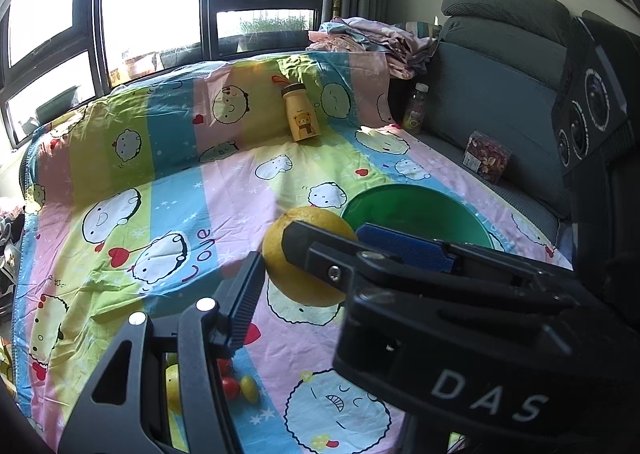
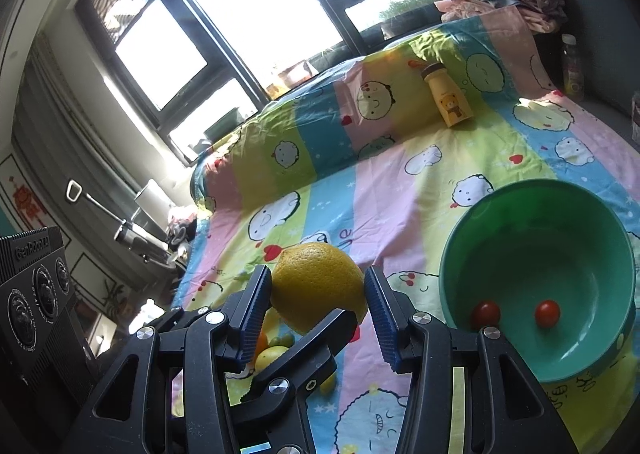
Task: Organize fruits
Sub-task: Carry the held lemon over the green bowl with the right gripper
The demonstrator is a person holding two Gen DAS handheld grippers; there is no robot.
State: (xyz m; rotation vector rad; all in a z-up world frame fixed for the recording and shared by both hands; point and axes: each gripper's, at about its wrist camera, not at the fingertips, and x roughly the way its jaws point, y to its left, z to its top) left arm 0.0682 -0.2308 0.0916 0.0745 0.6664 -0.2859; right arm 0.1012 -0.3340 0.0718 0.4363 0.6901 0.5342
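Note:
A large yellow citrus fruit [image 2: 316, 286] is held above the cartoon-print sheet between the blue-padded fingers of my right gripper [image 2: 318, 296], which is shut on it. In the left wrist view the same fruit [image 1: 298, 254] shows with the right gripper's finger [image 1: 320, 258] across it. My left gripper [image 1: 256, 286] is open beside the fruit; only its left finger shows clearly. A green bowl [image 2: 500, 222] to the right holds two cherry tomatoes [image 2: 547, 313]. It also shows in the left wrist view [image 1: 384, 202]. Small yellow and red fruits [image 1: 240, 386] lie on the sheet below.
A yellow bear-print bottle [image 1: 302, 116] stands on the raised sheet at the back. A drink bottle [image 1: 416, 108] and a snack box [image 1: 486, 156] sit on the grey sofa. Folded clothes [image 1: 372, 38] lie behind. Windows are to the left.

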